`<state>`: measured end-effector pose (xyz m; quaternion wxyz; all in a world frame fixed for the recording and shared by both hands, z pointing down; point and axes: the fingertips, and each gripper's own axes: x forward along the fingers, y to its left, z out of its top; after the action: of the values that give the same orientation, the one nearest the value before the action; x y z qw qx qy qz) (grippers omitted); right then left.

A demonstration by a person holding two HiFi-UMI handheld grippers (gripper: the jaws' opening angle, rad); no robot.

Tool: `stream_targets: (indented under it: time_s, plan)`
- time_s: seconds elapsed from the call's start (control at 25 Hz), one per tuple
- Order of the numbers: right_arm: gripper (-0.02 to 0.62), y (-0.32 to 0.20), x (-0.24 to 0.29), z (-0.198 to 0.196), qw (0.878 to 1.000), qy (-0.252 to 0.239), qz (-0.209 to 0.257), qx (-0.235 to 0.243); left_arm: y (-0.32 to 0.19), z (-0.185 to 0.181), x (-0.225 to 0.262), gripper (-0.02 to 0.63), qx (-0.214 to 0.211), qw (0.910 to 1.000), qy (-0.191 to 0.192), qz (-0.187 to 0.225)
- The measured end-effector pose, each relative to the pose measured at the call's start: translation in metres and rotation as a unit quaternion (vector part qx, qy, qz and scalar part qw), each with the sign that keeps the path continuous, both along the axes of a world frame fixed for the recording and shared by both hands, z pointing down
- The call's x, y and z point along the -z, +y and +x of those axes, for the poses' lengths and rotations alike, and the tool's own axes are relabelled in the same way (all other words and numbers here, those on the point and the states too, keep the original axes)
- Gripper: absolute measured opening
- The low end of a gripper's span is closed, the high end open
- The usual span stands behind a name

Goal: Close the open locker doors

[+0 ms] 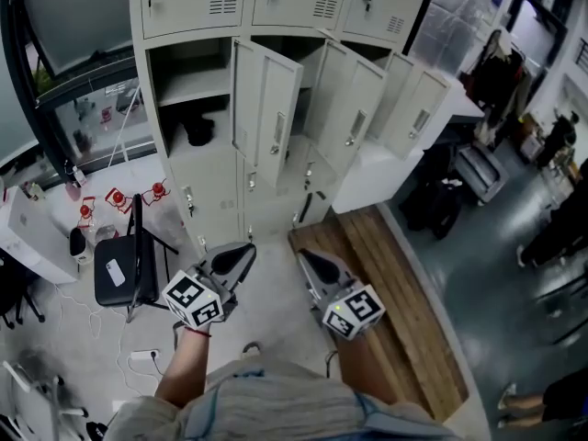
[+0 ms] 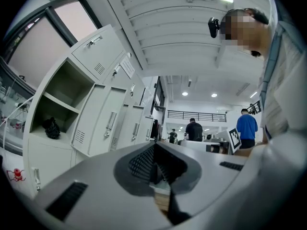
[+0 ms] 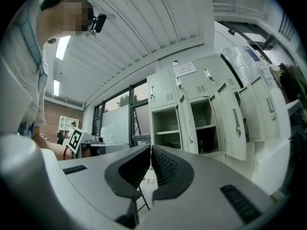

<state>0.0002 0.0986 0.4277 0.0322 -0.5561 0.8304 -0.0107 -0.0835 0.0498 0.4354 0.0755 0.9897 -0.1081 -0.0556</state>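
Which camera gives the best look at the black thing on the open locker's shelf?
The head view: the black thing sits against the pale shelf of the leftmost open locker. The left gripper view shows the black thing smaller and warped near the edge. In the right gripper view it is too small to tell.

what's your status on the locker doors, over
Left gripper and right gripper both shut, empty. Open locker doors hang wide, neither gripper touching them. Black chair off to the left, not in the path.
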Motion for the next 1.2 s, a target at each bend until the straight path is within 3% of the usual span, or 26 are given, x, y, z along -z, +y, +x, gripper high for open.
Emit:
stream_targets:
  time_s: [0.48,0.76,1.2]
  plan:
    - [0.005,-0.047,-0.004,-0.002,1.000,0.002,-0.018,0.003,-0.031,-0.005,-0.003,0.003,-0.018,0.9998,-0.010,-0.002]
    - [0.005,-0.088,-0.006,0.018,1.000,-0.006,-0.019,0.022,-0.066,-0.005,-0.006,0.003,0.016,0.9997,-0.015,-0.010]
    - [0.005,-0.167,0.003,0.063,0.999,-0.003,-0.017,0.051,-0.124,0.030,-0.003,0.003,0.046,0.9984,-0.024,-0.023]
